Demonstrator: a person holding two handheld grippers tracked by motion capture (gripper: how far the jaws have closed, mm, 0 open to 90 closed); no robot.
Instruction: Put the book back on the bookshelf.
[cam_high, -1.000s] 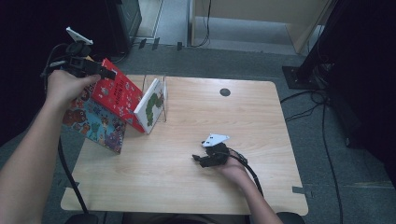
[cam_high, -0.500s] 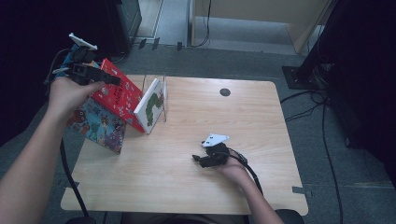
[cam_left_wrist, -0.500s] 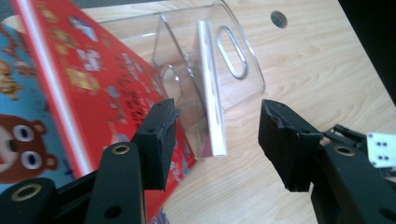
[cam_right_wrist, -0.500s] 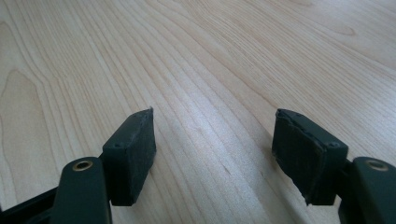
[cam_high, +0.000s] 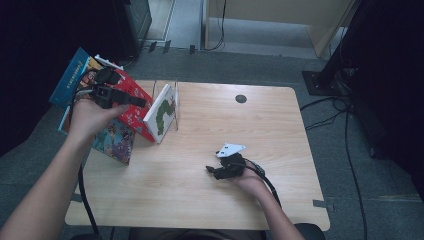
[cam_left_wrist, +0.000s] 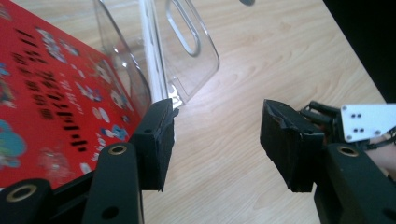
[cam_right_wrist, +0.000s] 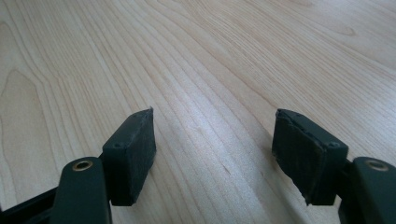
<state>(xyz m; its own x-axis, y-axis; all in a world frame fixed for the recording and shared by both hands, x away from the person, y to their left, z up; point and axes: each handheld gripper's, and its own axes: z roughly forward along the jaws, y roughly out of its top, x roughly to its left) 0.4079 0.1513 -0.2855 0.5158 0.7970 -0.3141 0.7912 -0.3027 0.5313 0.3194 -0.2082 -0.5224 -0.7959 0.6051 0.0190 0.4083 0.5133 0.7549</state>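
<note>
Now | left claw (cam_high: 137, 102) open, shifted over red book (cam_high: 131, 107) | right claw (cam_high: 210, 171) open, unmoved

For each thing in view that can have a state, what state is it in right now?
Left gripper: open, nothing between the jaws, beside the red book.
Right gripper: open, low over the bare table.
Red book: leaning tilted against the clear stand.
Caterpillar book: standing tilted in the stand.
Clear stand: upright on the table.
Blue book: tilted, behind the left hand.
</note>
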